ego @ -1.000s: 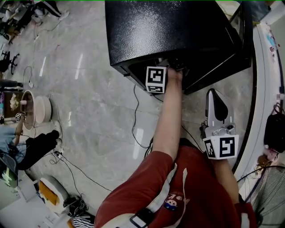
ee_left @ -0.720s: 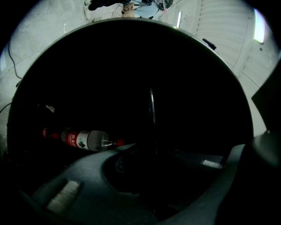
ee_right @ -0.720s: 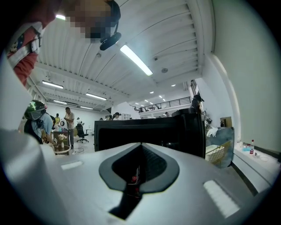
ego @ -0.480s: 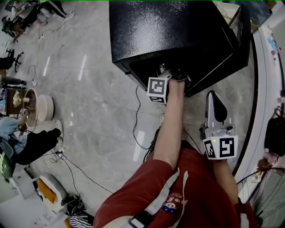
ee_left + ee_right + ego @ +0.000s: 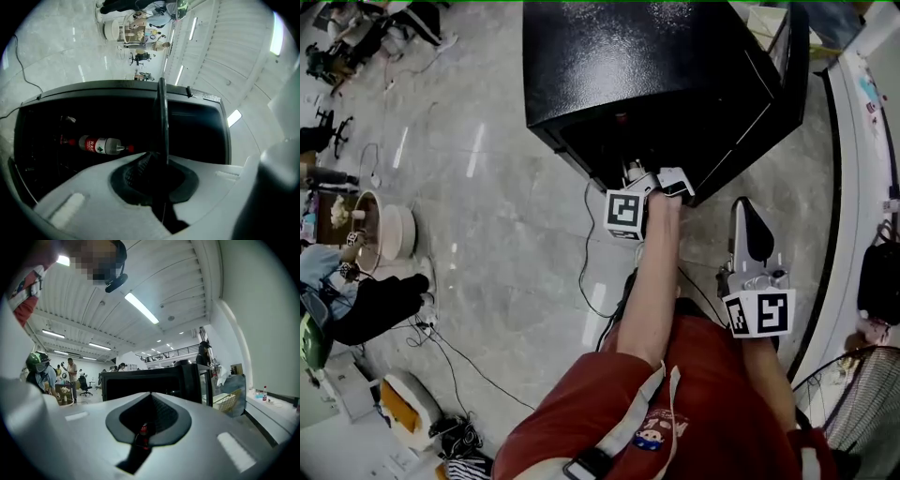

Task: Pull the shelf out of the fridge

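The black fridge (image 5: 637,66) stands on the floor with its door (image 5: 797,84) swung open to the right. My left gripper (image 5: 649,174) is at the fridge's dark mouth, its marker cube (image 5: 626,210) just outside. In the left gripper view this gripper (image 5: 159,161) is shut on the shelf's thin dark front edge (image 5: 162,117), which runs straight into the pads. My right gripper (image 5: 748,206) hovers right of the left arm, level, shut and holding nothing. In the right gripper view it (image 5: 150,401) points at the fridge (image 5: 140,380).
A bottle with a red label (image 5: 101,144) lies inside the fridge. Cables (image 5: 586,253) trail over the floor in front. A white counter (image 5: 862,187) and a fan (image 5: 862,412) stand at the right. A bucket (image 5: 380,230) and other gear sit at the left.
My left gripper has drawn back from inside the fridge's opening toward the person, still shut. The right gripper has shifted slightly along with it.
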